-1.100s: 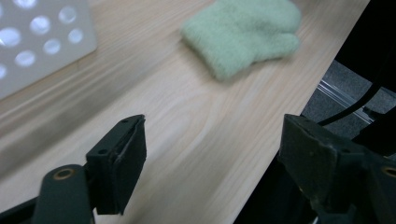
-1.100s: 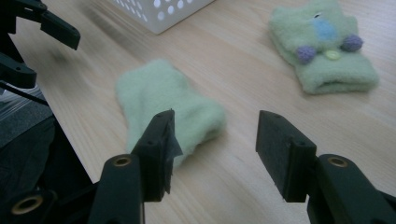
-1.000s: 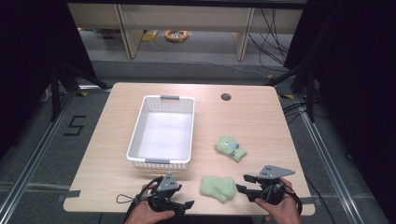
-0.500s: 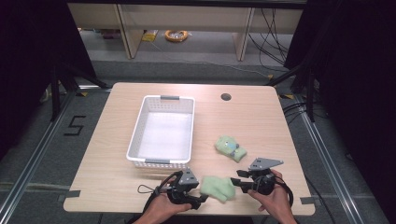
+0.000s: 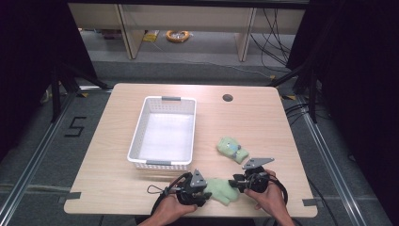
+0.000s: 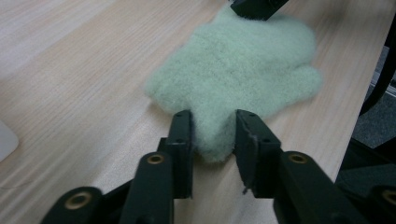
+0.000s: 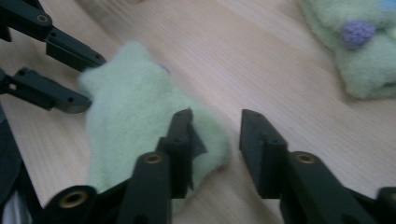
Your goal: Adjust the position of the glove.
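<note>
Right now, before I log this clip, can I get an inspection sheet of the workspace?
Surface: light wooden table, mostly bare.
Job's things: flat pale green fleece mitten at the near edge; second green mitten with a purple dot, lying apart.
Clutter: white plastic basket, empty.
Grippers: left gripper jaws, just closing, pinch the flat mitten's lobe; right gripper jaws, just closing, straddle its corner, gap showing.
Cables: black cable trails each gripper.
Surroundings: orange coil on grey floor.
</note>
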`<state>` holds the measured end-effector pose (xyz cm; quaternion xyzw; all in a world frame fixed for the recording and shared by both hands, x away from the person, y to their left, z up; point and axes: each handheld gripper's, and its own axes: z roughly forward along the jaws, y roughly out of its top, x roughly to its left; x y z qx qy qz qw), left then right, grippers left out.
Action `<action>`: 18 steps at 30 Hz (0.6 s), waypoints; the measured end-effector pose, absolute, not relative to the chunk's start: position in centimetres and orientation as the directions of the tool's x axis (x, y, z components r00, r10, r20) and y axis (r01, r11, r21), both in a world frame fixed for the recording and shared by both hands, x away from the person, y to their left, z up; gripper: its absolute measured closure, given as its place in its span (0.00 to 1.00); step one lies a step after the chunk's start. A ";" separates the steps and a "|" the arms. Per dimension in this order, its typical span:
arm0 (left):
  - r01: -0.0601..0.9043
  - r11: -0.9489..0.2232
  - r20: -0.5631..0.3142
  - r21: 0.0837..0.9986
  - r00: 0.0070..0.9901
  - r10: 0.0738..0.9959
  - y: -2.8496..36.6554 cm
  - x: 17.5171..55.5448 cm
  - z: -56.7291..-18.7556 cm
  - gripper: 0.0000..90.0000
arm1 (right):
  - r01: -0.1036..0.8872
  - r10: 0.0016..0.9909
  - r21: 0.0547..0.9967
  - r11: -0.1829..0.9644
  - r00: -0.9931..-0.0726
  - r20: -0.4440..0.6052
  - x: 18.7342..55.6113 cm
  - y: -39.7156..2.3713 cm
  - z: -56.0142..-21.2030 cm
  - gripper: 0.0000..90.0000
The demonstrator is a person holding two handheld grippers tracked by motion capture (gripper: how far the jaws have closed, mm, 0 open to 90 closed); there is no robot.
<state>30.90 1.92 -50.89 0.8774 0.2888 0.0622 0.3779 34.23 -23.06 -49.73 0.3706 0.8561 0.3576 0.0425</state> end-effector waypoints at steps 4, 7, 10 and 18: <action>0.450 -0.540 -0.113 0.711 0.832 0.544 2.1 30.6 -50.4 0.87 | 0.589 0.658 0.656 0.471 -0.730 0.182 34.2 -23.2 -49.6 0.93; 0.456 -0.530 -0.137 0.715 0.834 0.534 1.8 30.2 -50.2 0.89 | 0.574 0.660 0.668 0.473 -0.733 0.163 34.3 -23.5 -49.1 0.94; 0.447 -0.540 -0.138 0.713 0.845 0.518 1.5 30.1 -50.0 0.89 | 0.575 0.666 0.675 0.462 -0.728 0.164 34.2 -23.8 -48.5 0.94; 0.466 -0.534 -0.171 0.705 0.843 0.509 0.8 30.4 -50.5 0.91 | 0.586 0.700 0.675 0.449 -0.700 0.141 34.4 -25.1 -48.4 0.94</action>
